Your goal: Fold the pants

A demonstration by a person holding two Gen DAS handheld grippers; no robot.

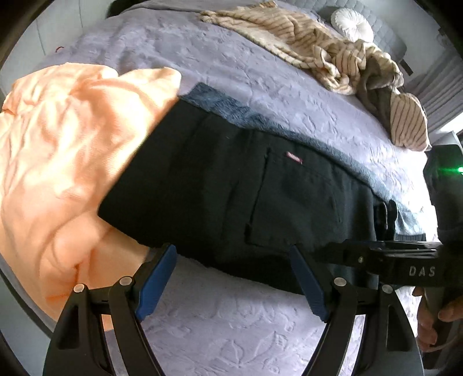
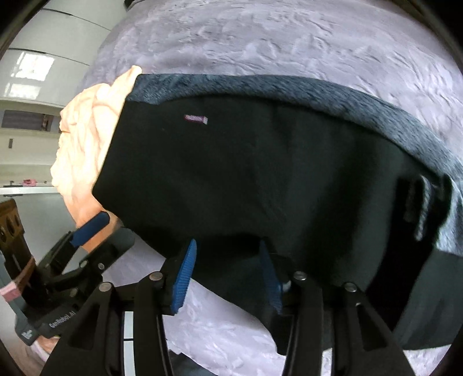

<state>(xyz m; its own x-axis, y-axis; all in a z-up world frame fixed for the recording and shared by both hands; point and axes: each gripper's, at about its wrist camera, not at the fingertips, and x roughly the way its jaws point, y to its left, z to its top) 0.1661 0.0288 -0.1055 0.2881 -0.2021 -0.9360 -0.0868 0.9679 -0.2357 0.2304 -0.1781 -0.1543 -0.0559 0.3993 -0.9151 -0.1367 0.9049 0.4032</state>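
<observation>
On the lilac bed (image 1: 220,332) the black pants (image 1: 260,196) lie folded into a long band across a blue-grey towel (image 1: 231,107), one end overlapping a peach garment (image 1: 58,144). My left gripper (image 1: 233,277) hangs spread above the near edge, nothing between its pads. My right gripper (image 2: 228,277) is parted too; dark cloth lies under and between its fingers, but the pads do not look pressed on it. I judge the pants soft, fairly heavy and limp, so a lifted end will sag. Both layers should be pinched together at a corner of the near edge, one gripper at each end. The peach garment crowds the far-left end, and the towel beneath could get pinched along with the fabric. A striped heap (image 1: 332,55) and a white cushion (image 1: 351,24) lie well apart.
</observation>
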